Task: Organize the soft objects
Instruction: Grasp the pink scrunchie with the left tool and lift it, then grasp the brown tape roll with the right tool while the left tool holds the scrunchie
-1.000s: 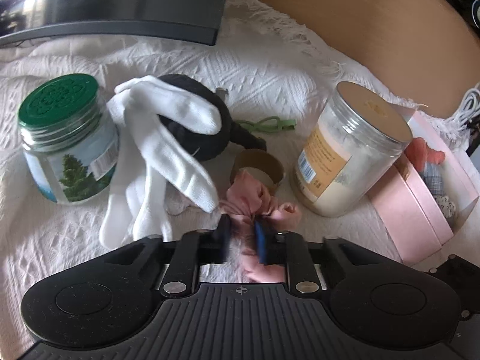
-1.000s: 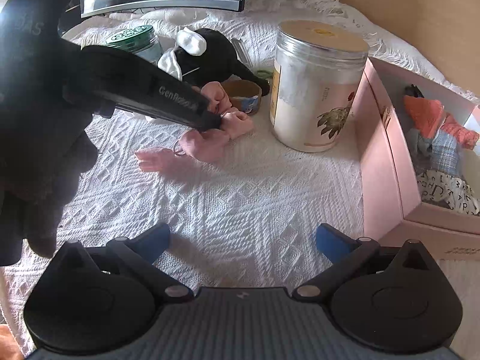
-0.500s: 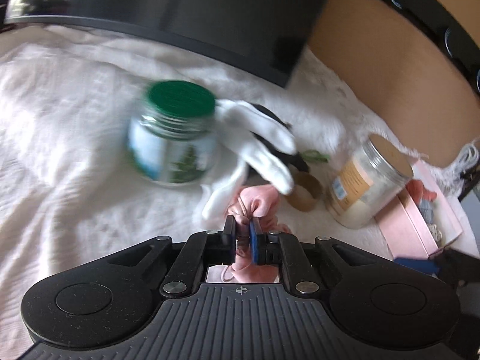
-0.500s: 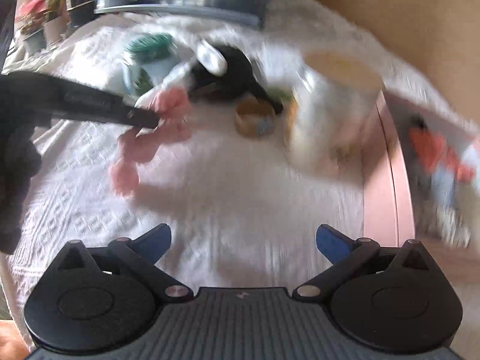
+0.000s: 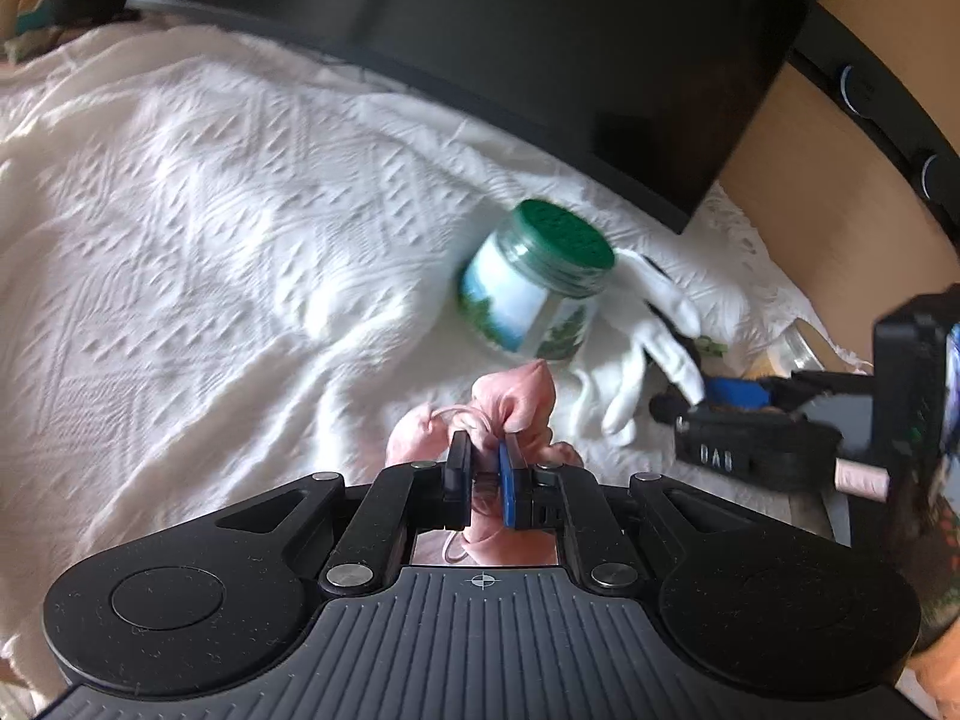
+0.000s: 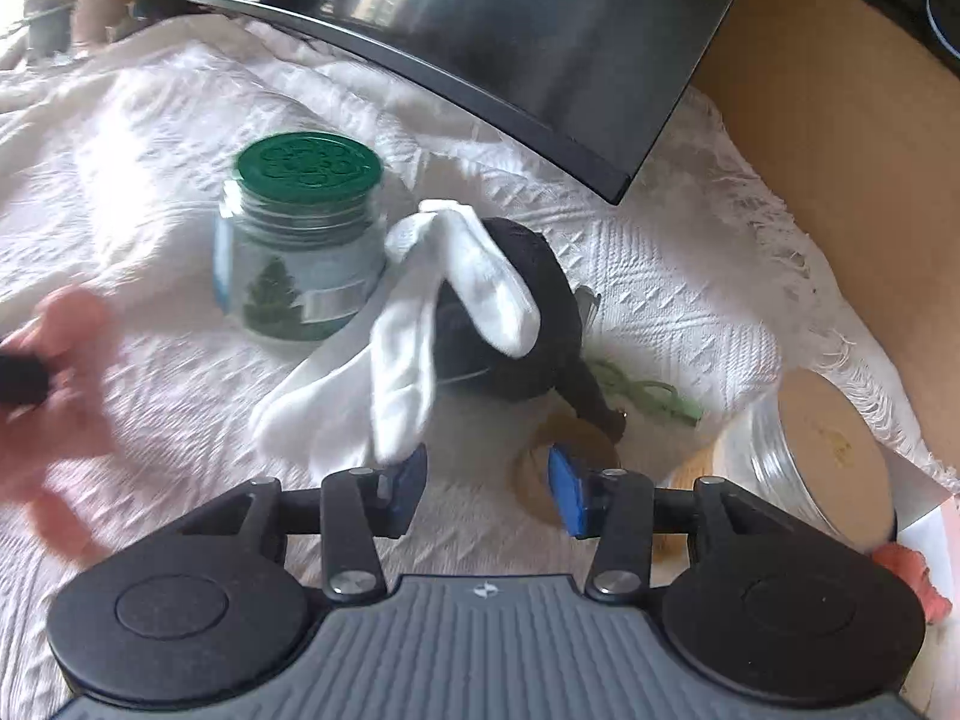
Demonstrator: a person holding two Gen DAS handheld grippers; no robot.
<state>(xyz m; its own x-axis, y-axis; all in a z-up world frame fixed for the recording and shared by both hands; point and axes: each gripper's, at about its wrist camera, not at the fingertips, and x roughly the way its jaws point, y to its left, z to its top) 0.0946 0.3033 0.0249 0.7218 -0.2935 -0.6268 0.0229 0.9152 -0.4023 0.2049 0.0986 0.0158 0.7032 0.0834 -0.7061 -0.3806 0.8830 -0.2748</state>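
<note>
- Left wrist view: the left tongs (image 5: pixel 485 465) are clenched on a pink scrunchie (image 5: pixel 516 399), held above the white bedspread (image 5: pixel 198 252); a wide bare stretch is seen leftward, a green-lidded jar (image 5: pixel 534 294) and white gloves (image 5: pixel 651 348) rightward.
- Right wrist view: the right tongs (image 6: pixel 489 489) are spread, empty, just short of the white gloves (image 6: pixel 420 324) draped on a black object (image 6: pixel 540 312); a monitor (image 6: pixel 540 30) borders the far edge.

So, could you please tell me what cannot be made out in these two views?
- Pink cloth, left wrist view: lower part hidden behind the left gripper; right wrist view: motion-blurred.
- Cardboard ring, right wrist view: partly hidden behind the right gripper.
- Lidded canister, right wrist view: label side out of sight, base covered.
</note>
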